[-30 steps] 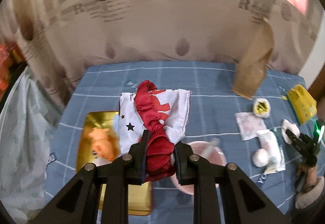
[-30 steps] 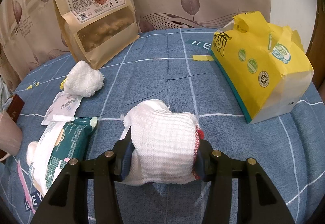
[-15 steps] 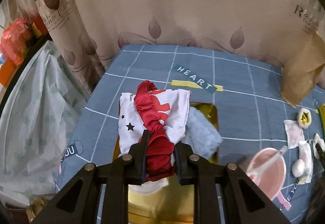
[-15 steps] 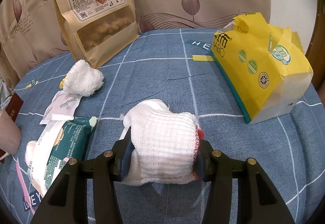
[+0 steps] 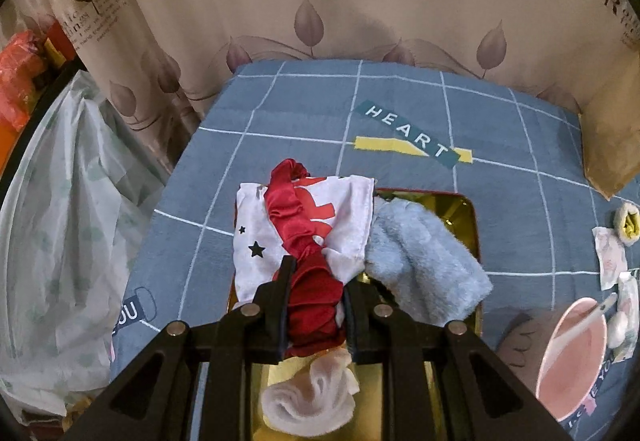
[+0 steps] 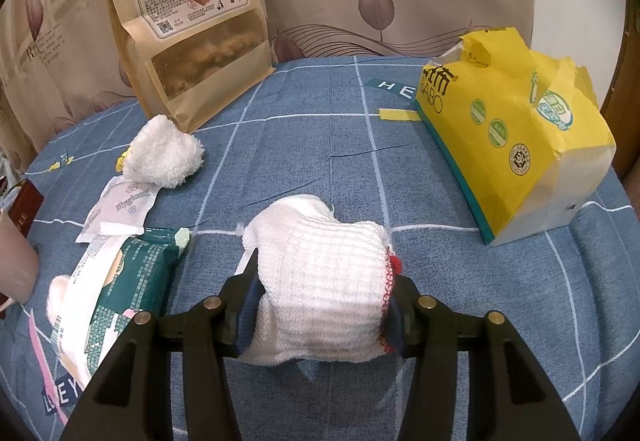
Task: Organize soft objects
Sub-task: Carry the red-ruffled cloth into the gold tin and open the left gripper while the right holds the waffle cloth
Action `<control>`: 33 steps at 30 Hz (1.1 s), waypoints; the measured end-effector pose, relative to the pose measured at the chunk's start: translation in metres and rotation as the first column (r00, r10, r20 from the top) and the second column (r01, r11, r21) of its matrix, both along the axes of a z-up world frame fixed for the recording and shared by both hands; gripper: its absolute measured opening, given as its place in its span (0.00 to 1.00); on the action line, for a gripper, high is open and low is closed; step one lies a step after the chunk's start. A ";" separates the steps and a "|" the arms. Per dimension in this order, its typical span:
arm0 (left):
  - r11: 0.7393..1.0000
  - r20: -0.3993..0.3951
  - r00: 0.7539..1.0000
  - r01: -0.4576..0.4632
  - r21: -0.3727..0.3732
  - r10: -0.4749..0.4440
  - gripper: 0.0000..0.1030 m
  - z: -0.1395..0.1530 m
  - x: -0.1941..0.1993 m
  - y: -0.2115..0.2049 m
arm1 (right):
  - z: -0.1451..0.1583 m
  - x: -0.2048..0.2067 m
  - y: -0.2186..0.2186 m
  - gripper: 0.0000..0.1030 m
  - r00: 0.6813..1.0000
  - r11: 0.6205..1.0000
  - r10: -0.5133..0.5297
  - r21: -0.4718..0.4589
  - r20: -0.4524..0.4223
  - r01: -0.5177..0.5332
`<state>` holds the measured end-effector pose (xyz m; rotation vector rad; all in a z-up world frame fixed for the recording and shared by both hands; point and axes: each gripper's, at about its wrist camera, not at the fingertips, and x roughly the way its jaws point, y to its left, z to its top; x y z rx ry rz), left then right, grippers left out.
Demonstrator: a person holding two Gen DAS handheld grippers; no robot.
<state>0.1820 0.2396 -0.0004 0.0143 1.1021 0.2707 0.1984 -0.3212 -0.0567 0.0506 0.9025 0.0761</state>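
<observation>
Red cloth (image 5: 310,293) pinched inside left gripper (image 5: 316,305), above gold tray (image 5: 466,209).

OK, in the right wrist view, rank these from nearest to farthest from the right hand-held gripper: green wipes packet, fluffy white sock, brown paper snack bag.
1. Green wipes packet, just left of the right hand-held gripper.
2. Fluffy white sock, further back on the left.
3. Brown paper snack bag, standing against the curtain at the back left.

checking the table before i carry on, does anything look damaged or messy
The yellow tissue pack at the far right has its top torn open and ragged. In the gold tray, the blue fluffy cloth droops over the right rim. Nothing looks spilled.
</observation>
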 end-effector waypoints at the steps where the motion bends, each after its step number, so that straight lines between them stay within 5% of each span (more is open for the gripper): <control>1: 1.000 -0.006 1.000 0.003 -0.001 -0.003 0.20 -0.002 0.001 0.002 | 0.000 0.000 0.000 0.47 1.000 1.000 0.000 -0.001 0.000 0.000; 15: 1.000 -0.035 0.999 0.013 0.018 -0.013 0.28 -0.022 0.008 0.008 | -0.001 0.001 0.000 0.47 1.000 1.000 0.003 -0.011 -0.001 -0.003; 33: 0.999 -0.008 0.999 0.044 0.010 -0.044 0.37 -0.002 -0.011 0.006 | -0.001 0.000 0.001 0.48 1.000 1.000 0.002 -0.014 -0.001 -0.002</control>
